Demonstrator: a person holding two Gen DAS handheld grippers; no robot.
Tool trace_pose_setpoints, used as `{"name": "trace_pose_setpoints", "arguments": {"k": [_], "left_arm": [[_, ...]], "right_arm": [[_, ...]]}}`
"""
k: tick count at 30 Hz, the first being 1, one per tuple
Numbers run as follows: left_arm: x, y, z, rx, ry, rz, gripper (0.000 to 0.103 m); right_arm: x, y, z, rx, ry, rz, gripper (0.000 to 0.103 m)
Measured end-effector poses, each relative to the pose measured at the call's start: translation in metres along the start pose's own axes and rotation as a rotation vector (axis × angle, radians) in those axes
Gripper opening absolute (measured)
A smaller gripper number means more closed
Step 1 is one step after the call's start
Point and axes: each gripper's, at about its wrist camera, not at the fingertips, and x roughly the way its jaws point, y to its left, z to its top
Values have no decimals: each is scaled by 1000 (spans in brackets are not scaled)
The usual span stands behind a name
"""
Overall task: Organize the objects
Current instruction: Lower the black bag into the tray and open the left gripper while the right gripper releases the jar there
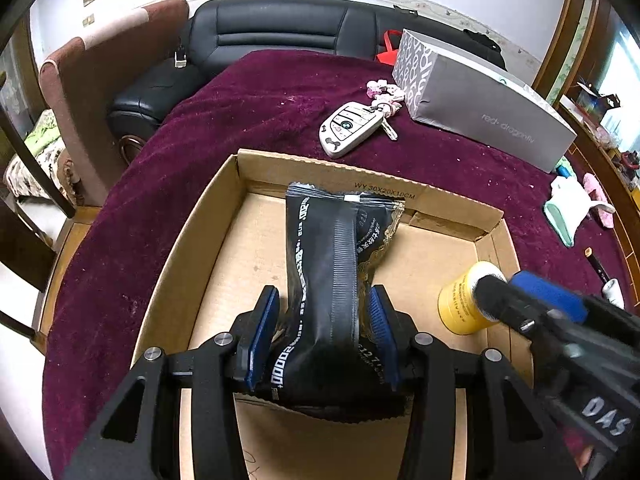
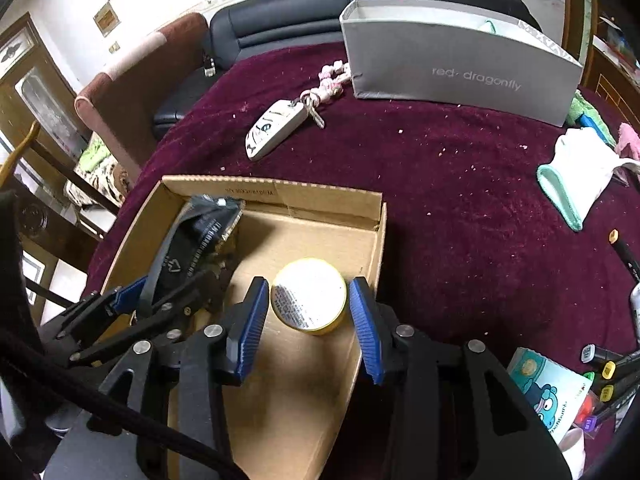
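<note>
Black snack pouch [image 1: 332, 280] sits pinched between your left gripper's [image 1: 324, 312] pads, its long axis running straight ahead of the jaws toward the far wall of the cardboard box [image 1: 360, 178], low inside it. Your right gripper [image 2: 308, 312] stands part open around the yellow jar [image 2: 308, 298] in the box's right-hand corner; small gaps show beside the pads, so it looks released rather than gripped. For the pouch, your left hand is the nearer one; judging from this, letting go comes next.
</note>
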Motion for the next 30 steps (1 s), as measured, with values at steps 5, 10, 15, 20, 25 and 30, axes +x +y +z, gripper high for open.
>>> {"name": "trace_pose_setpoints", "arguments": {"k": [5,10,15,20,25,30], "left_arm": [[-12,-5,-4,23,-21,42,41],[-37,-11,-16,54,-65,103,41],[-74,-7,-29,51,-155,143,44],[-110,10,-34,6,-225,156,44],[-153,28,-44,-29,-314,181,52],[-183,41,-54,-54,-362,182,56]], "right_arm": [[-29,-3,-5,-2,-81,-8,50],[-58,-6,-22,-17,-128,-8,54],[-69,-4,-46,-39,-106,2,54],[-65,29,-79,-167,-29,5,54],[-69,68,-101,-271,-4,69,54],[-59,94,-110,-367,4,-36,59]]}}
